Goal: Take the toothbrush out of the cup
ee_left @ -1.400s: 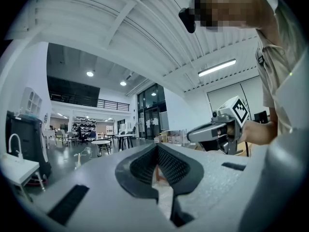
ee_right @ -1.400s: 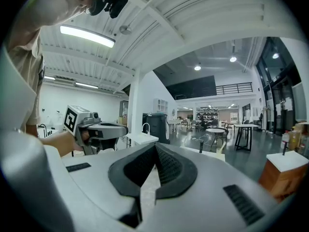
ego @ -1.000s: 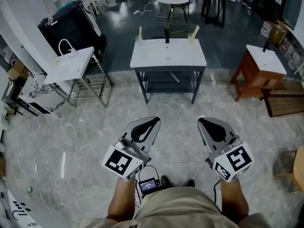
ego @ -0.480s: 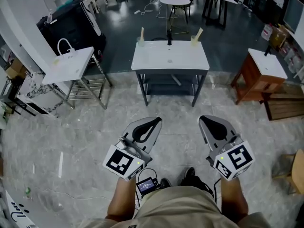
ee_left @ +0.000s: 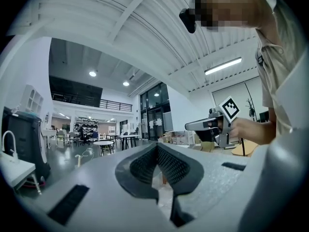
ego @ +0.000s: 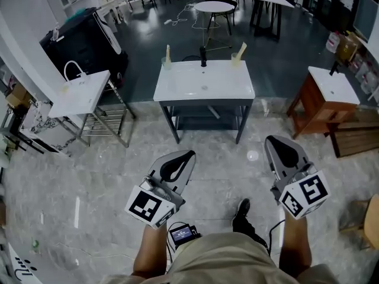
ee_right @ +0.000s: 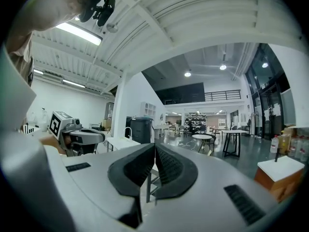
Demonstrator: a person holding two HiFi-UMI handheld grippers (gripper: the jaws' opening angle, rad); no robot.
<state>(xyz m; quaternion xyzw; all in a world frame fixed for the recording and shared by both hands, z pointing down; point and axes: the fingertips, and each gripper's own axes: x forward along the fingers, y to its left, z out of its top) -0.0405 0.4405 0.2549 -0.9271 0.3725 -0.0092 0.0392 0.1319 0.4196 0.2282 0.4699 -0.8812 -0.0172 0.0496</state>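
Note:
A white sink table point(ego: 204, 83) stands ahead on the grey floor. On its back left corner is a cup point(ego: 166, 63) with an upright pale toothbrush point(ego: 167, 51). A second cup point(ego: 237, 58) with a leaning toothbrush point(ego: 241, 48) stands on the back right corner. My left gripper point(ego: 189, 154) and right gripper point(ego: 273, 139) are held level, well short of the table. Both are shut with nothing between the jaws, as the left gripper view point(ee_left: 157, 147) and right gripper view point(ee_right: 154, 147) show.
A black faucet point(ego: 203, 55) stands between the cups. Another white basin on a wire stand point(ego: 83, 92) is at the left, beside a black bin point(ego: 83, 37). A brown cabinet with a white top point(ego: 324, 93) is at the right. A round table point(ego: 214, 7) stands beyond.
The person has stepped forward, so the sink table looks nearer. The right gripper has shifted right and lower in the head view. The left one sits slightly lower. Both stay shut.

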